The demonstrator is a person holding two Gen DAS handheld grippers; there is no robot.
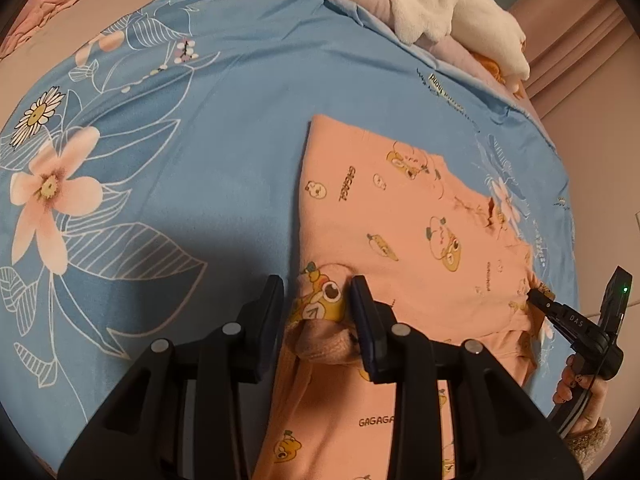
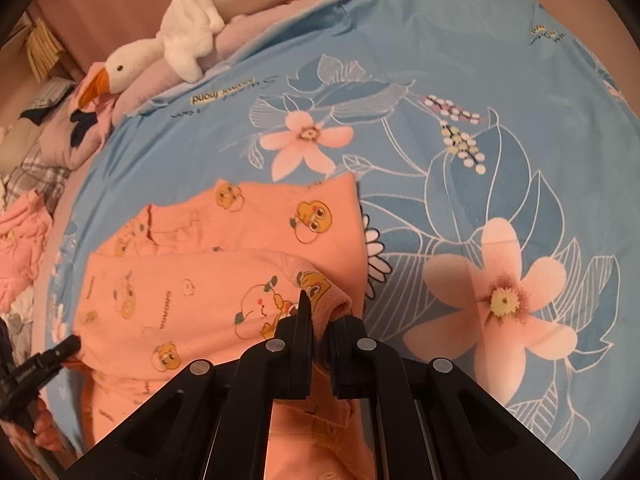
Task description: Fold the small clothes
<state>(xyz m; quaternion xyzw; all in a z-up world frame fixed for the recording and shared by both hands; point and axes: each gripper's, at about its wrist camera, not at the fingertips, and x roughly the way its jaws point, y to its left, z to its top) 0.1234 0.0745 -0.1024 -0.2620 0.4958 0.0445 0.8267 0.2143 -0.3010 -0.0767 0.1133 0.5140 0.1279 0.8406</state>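
Observation:
A small peach-pink garment (image 1: 400, 216) printed with cartoon ducks lies partly folded on a blue floral bedsheet (image 1: 168, 128). In the left wrist view my left gripper (image 1: 318, 300) has its jaws apart, with a ribbed sleeve cuff (image 1: 320, 340) lying between them. In the right wrist view my right gripper (image 2: 320, 322) is shut on the ribbed cuff (image 2: 340, 308) of a sleeve folded across the garment (image 2: 192, 280). Each gripper shows in the other's view, at the garment's edge: the right one (image 1: 538, 298) and the left one (image 2: 70, 346).
A white plush goose (image 2: 168, 40) lies on pink bedding at the far edge of the bed, also in the left wrist view (image 1: 448, 16). More pink clothes (image 2: 20, 240) lie at the left. The blue sheet (image 2: 500, 160) spreads wide beside the garment.

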